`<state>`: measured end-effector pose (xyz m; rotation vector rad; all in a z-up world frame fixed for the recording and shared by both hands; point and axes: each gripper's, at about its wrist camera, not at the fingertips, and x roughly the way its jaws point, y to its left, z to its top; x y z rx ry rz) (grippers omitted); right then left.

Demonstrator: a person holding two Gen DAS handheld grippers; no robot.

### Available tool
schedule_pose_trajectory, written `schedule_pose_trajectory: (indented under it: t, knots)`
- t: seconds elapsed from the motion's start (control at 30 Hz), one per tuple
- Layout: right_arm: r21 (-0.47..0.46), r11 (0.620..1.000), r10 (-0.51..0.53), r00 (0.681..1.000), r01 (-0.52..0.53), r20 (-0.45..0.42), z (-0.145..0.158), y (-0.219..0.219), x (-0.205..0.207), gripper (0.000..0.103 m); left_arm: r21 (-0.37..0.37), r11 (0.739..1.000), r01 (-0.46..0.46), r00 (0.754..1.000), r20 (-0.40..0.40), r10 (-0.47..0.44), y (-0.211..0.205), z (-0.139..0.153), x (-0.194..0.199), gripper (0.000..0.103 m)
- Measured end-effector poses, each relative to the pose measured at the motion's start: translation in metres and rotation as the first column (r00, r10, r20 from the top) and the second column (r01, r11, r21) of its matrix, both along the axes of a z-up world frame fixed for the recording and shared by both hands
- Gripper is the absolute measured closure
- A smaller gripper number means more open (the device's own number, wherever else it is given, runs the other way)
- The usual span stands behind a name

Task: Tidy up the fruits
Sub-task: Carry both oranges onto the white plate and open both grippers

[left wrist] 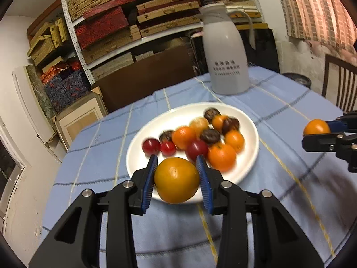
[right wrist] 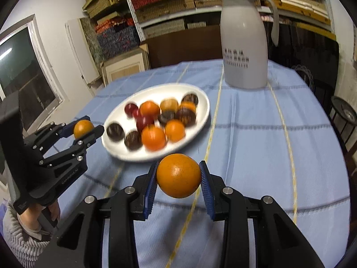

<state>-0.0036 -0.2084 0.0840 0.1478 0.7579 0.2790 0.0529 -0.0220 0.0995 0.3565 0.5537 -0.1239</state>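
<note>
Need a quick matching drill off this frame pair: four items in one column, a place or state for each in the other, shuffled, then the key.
Column 1
1. left gripper
2. white jug
3. white plate
4. chair

Column 2
A. stands upright on the blue tablecloth, beyond the plate
B. holds a mix of orange, red and dark brown fruits
C. shut on an orange, lifted clear of the cloth
D. beside the table, at the right edge of the left wrist view

Pairs: 1-C, 2-A, 3-B, 4-D
</note>
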Motion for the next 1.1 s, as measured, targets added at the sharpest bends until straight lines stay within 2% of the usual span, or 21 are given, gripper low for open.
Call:
schedule_pose_trajectory:
  t: [0.07,0.23,0.4,0.6,0.73,0.9,1.03,1.1]
  knots:
    - [0.011,1.0,-0.002,1.0,0.002,0.024,0.013,0.001,0.009,0.066,-0.03,1.0,-0.008,1.0,0.001,0.008,0.005,0.009,0.01,0.068]
    - [0.041,0.999,0.001,0.997,-0.005,0.082,0.044,0.009,0.035,0.066,-0.16,0.986,-0.037,0.999,-0.02,0.034,0.028,0.04,0.048,0.068]
    - [0.024,0.999,0.022,0.997,-0.024,0.076,0.054,0.03,0.085,0.066,-0.217,0.974,-0.064,0.997,-0.065,0.051,0.044,0.048,0.097,0.068]
    - [0.007,0.999,0.046,0.998,-0.046,-0.033,0.029,0.06,0.166,0.066,-0.253,0.963,-0.092,0.98,-0.193,0.044,0.049,0.018,0.17,0.068]
    - [-0.061,0.996,0.06,0.995,-0.065,-0.081,0.002,0.081,0.204,0.066,-0.256,0.962,-0.1,0.962,-0.271,0.028,0.049,-0.013,0.208,0.068]
    - [-0.108,0.991,0.069,0.991,-0.082,-0.116,-0.016,0.095,0.229,0.066,-0.265,0.958,-0.106,0.944,-0.33,0.013,0.052,-0.036,0.234,0.068]
    - [-0.14,0.986,0.073,0.986,-0.094,-0.147,-0.026,0.101,0.244,0.066,-0.245,0.964,-0.107,0.932,-0.363,0.011,0.05,-0.046,0.246,0.068]
    - [-0.144,0.985,0.071,0.984,-0.095,-0.165,-0.03,0.102,0.251,0.066,-0.258,0.96,-0.112,0.926,-0.377,0.007,0.054,-0.047,0.251,0.067]
